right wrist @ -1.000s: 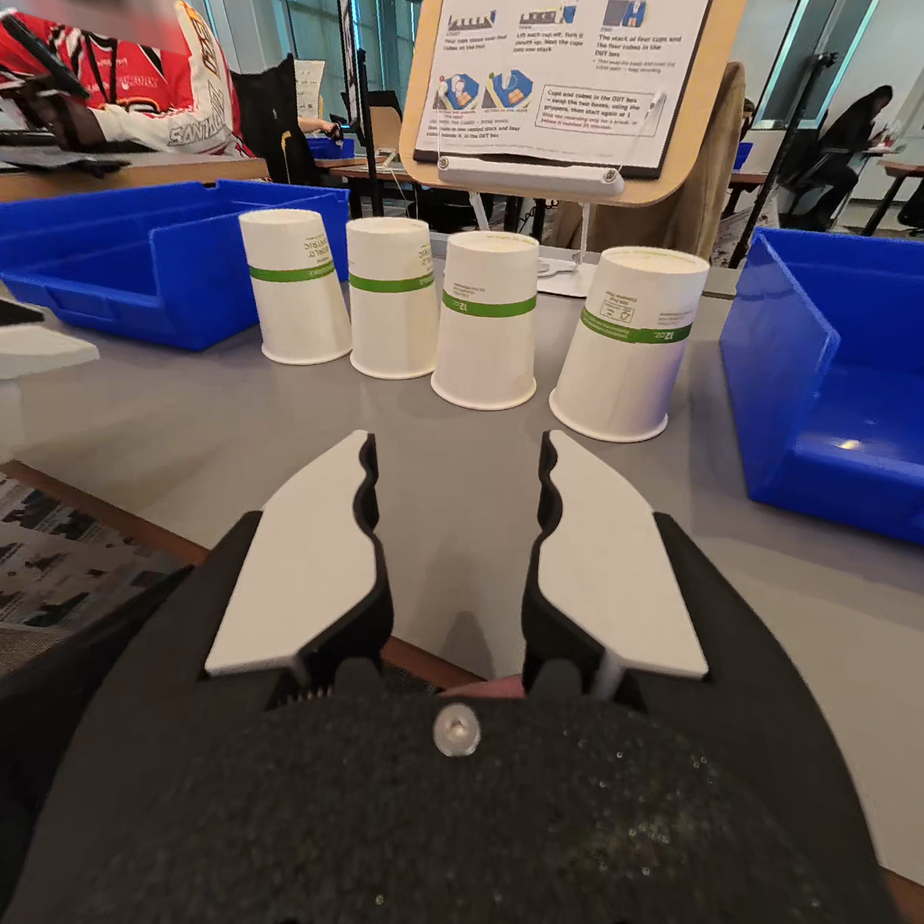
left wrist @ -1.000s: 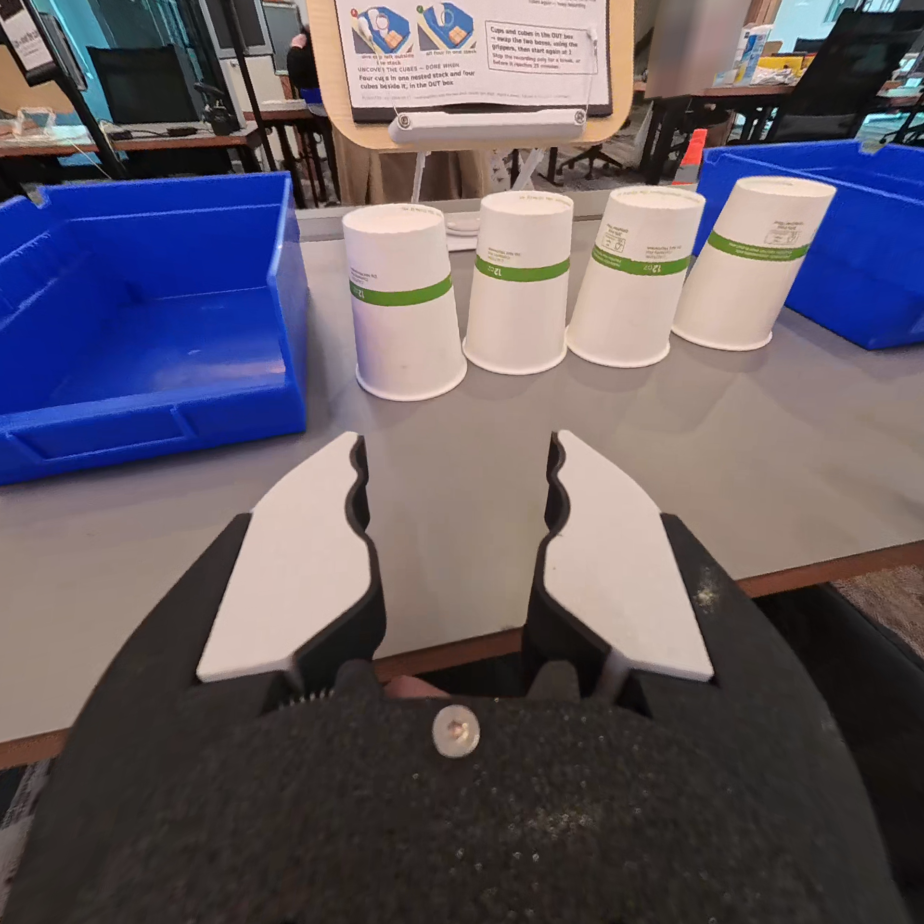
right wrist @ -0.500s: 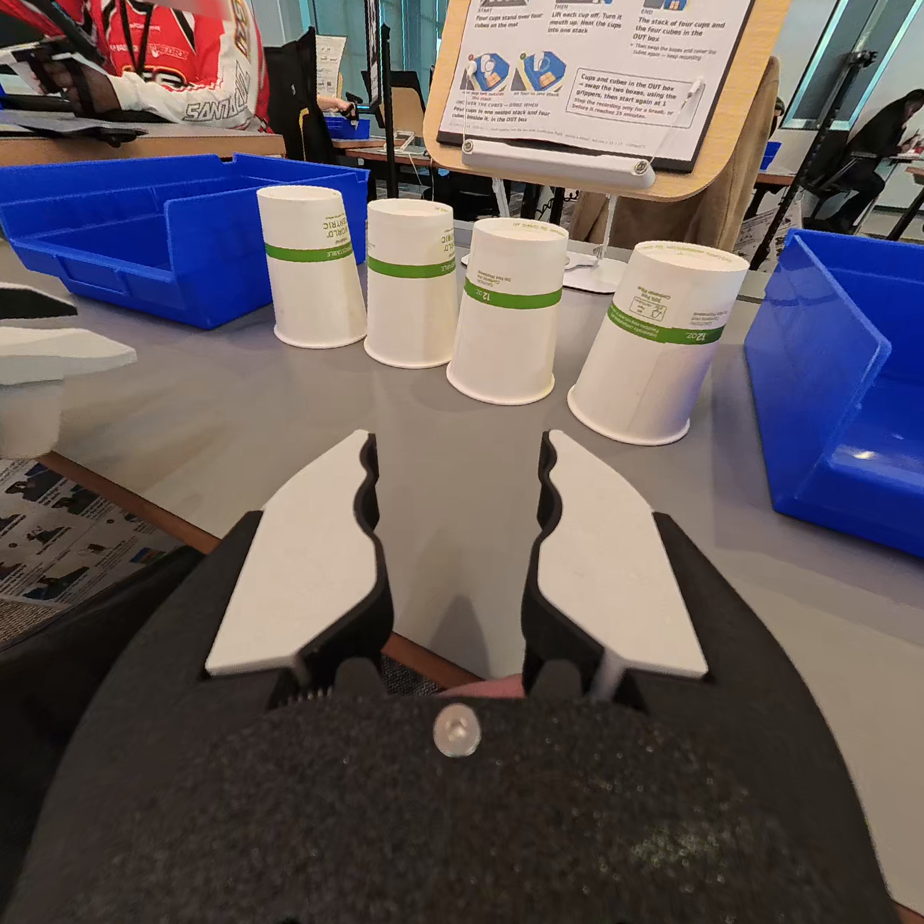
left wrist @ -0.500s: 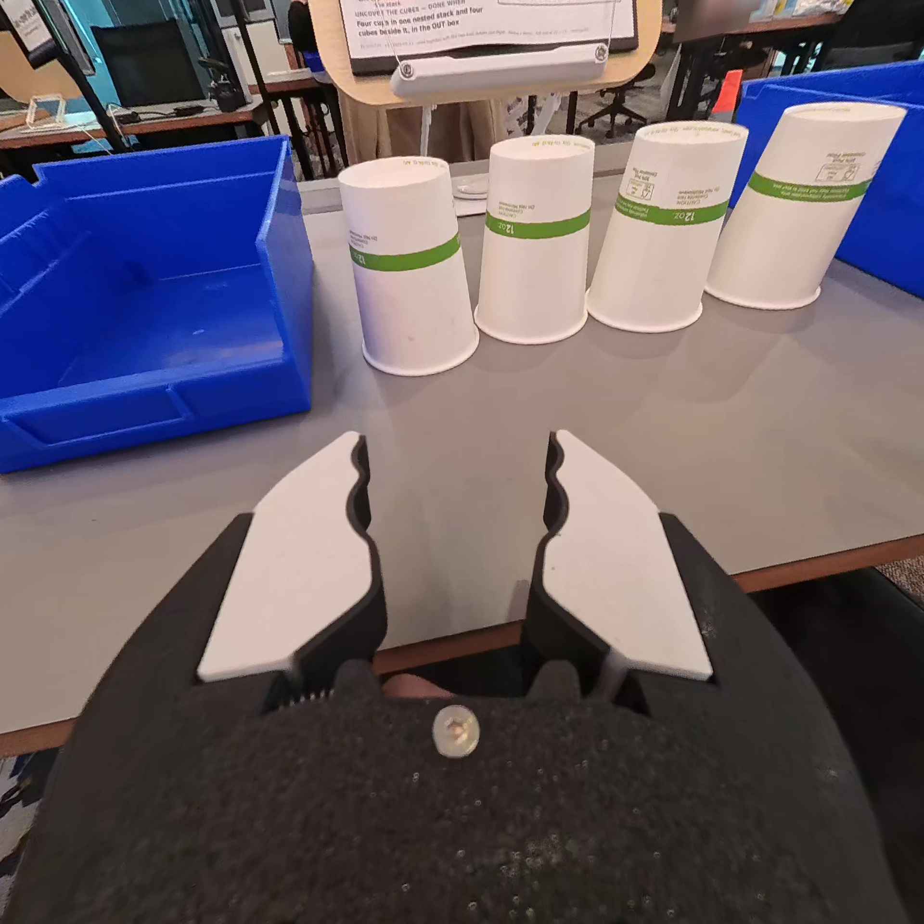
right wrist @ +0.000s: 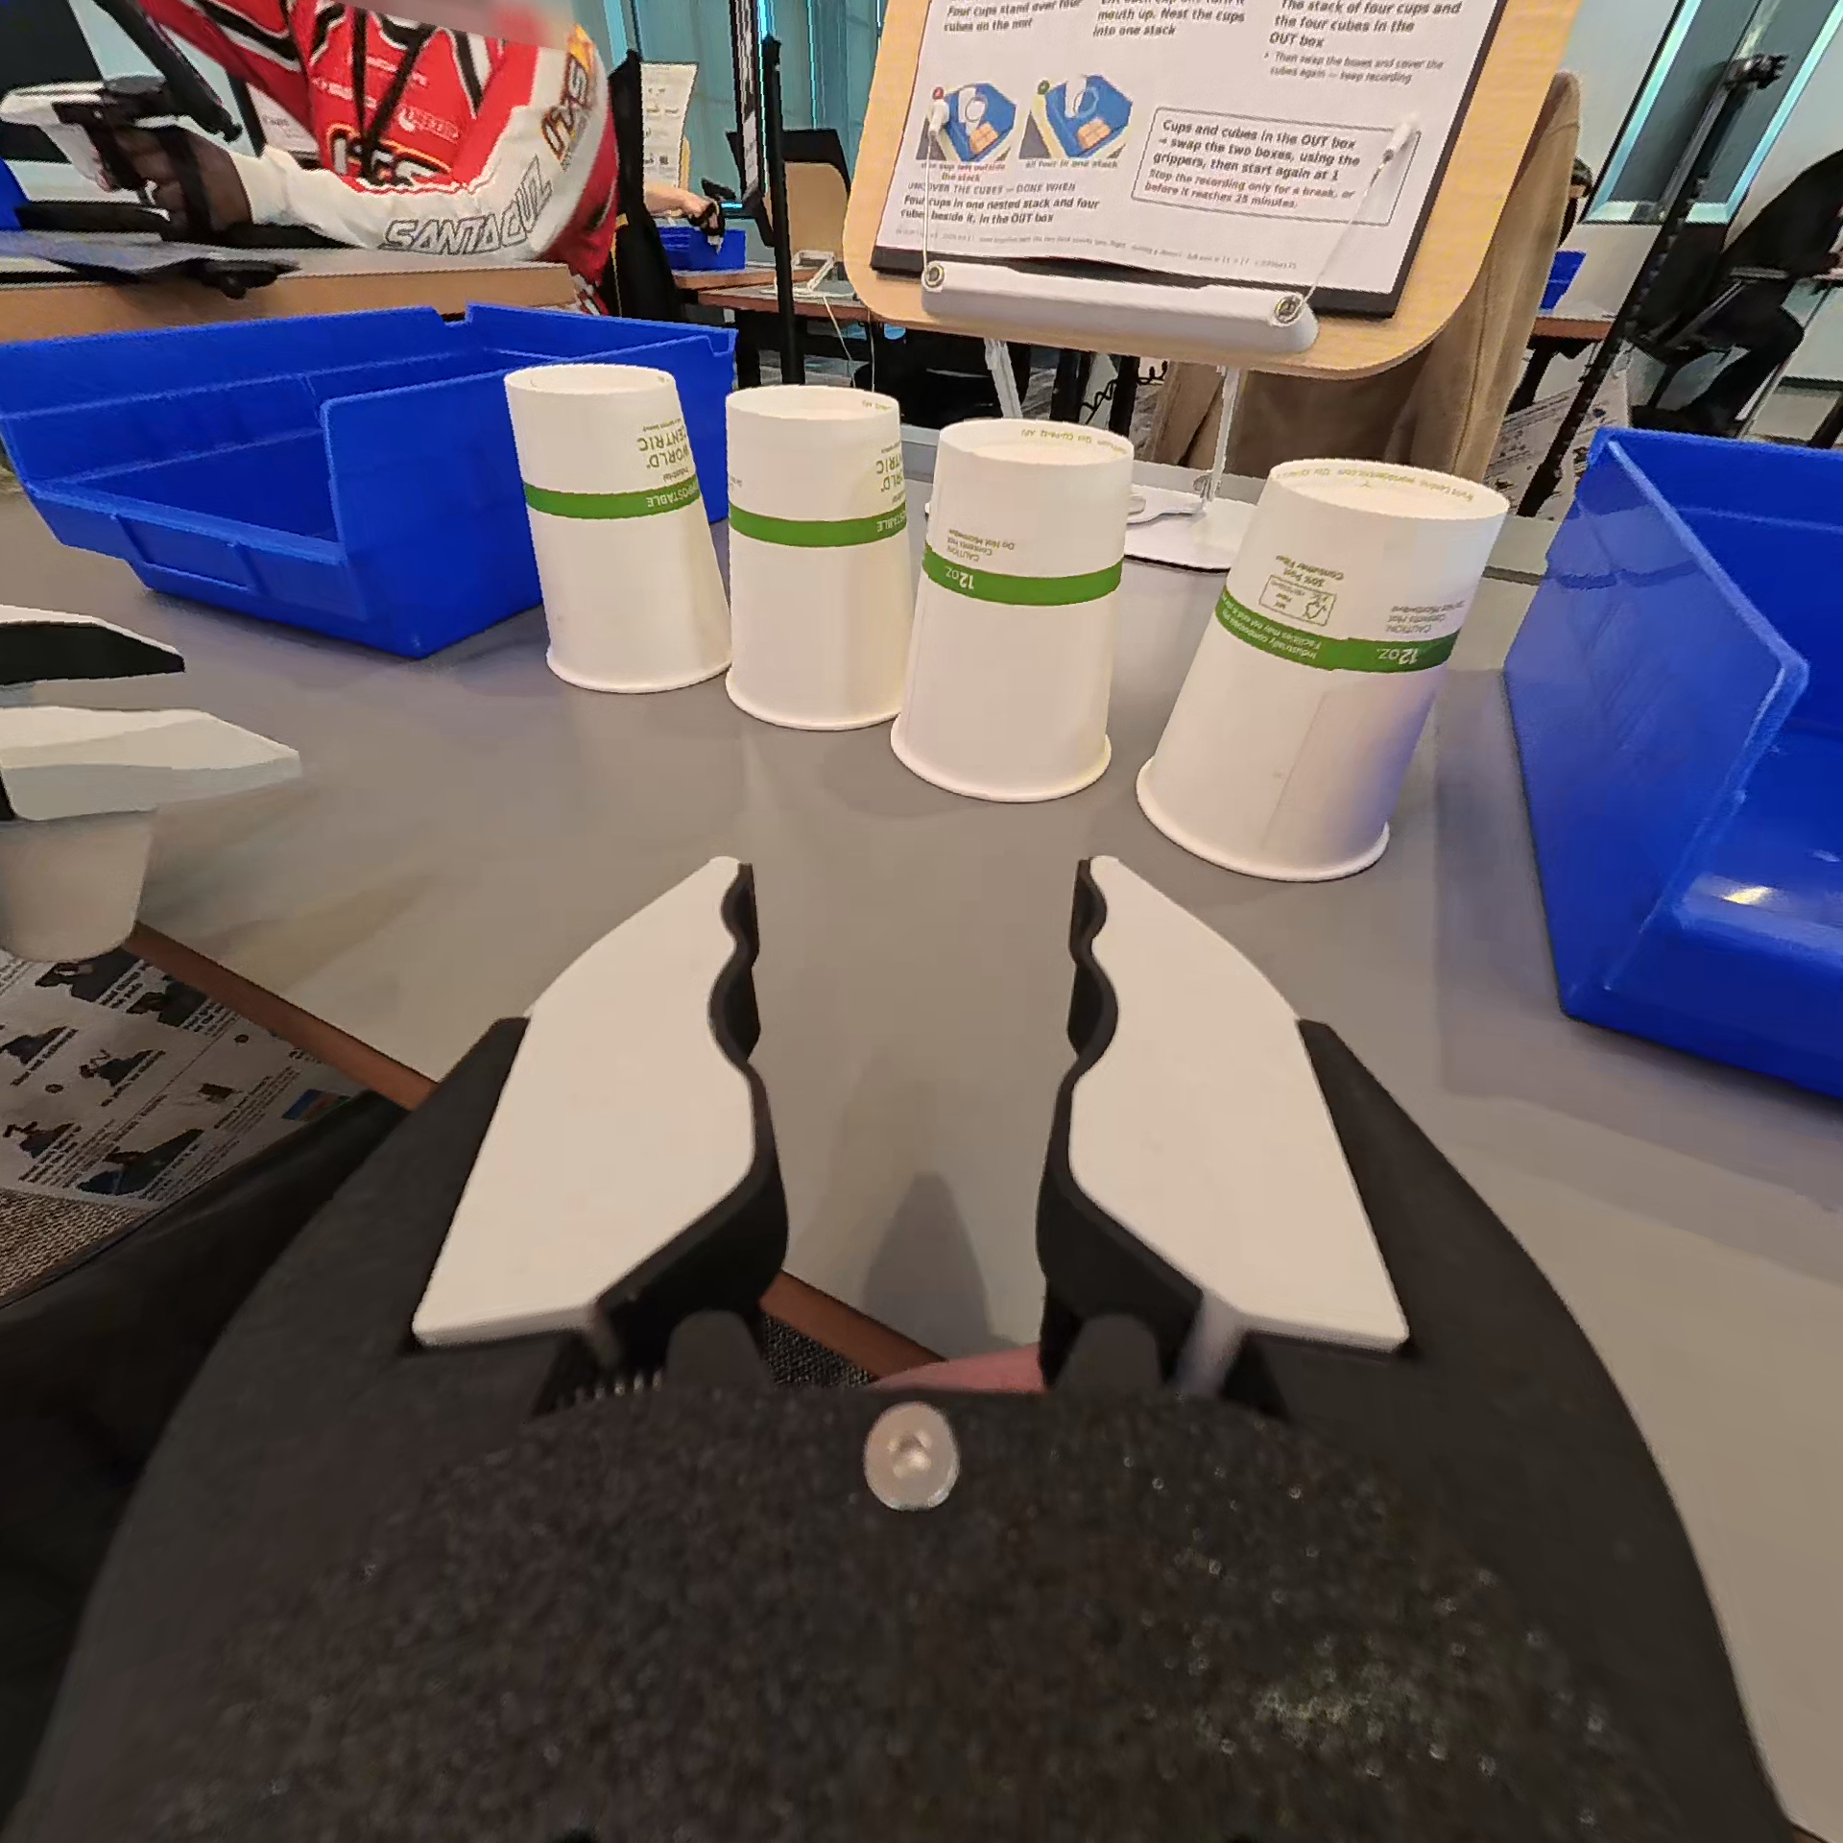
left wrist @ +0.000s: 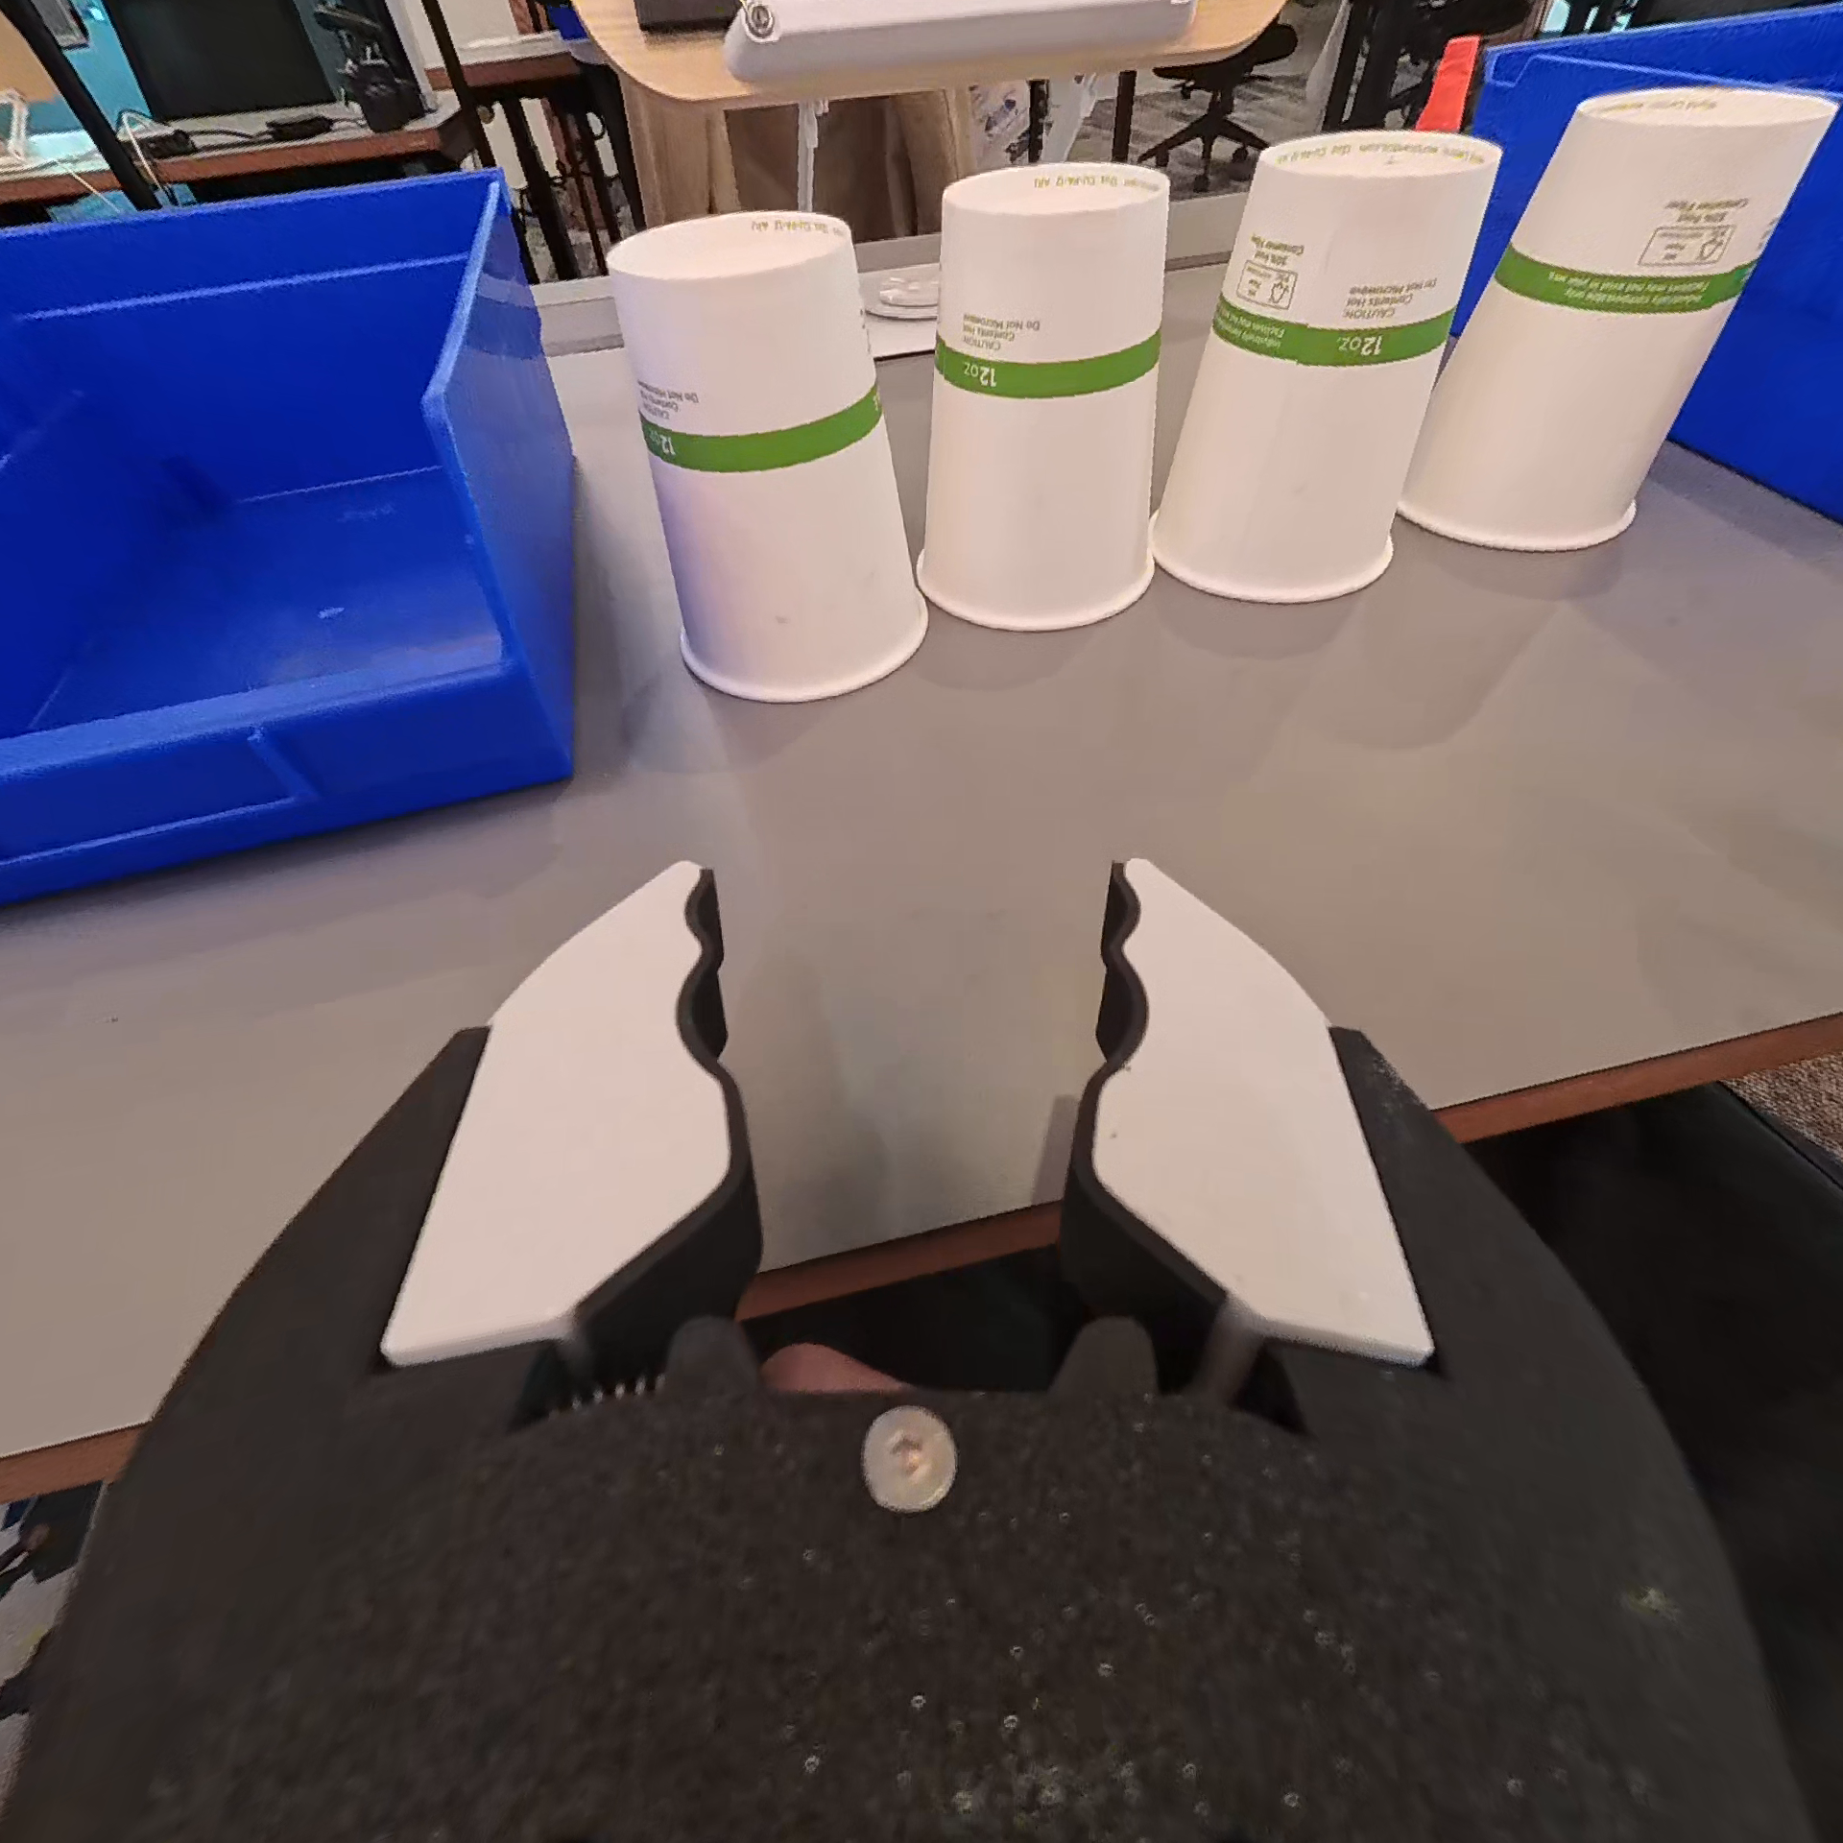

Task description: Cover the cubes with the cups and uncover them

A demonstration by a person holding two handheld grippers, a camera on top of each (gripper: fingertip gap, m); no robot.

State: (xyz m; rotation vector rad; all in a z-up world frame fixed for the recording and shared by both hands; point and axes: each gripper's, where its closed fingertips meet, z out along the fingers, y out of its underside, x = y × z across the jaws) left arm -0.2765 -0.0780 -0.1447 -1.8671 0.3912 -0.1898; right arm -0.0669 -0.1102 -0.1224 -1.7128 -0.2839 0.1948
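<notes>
Left wrist view: left gripper (left wrist: 910, 888) nearest, jaws apart, nothing between them, poised over near edge of grey desk (left wrist: 997, 838). Beyond, four white paper cups with green bands, all mouth-down on desk in a row: first cup (left wrist: 778, 469) closest and just beside second cup (left wrist: 1042, 399); third cup (left wrist: 1306, 369) and fourth cup (left wrist: 1586, 329) farther right. Cubes not visible. Left blue bin (left wrist: 279, 558) alongside first cup; right blue bin (left wrist: 1775, 299) behind fourth cup.

Right wrist view: right gripper (right wrist: 913, 883) nearest, jaws apart, holding nothing, over desk edge. Left gripper's fingers at left border. Same four inverted cups beyond, fourth nearest, just beside right blue bin. Farther back, instruction board on stand (right wrist: 1177, 180). Person in red-and-white jersey (right wrist: 419, 130) at another desk, far left.
</notes>
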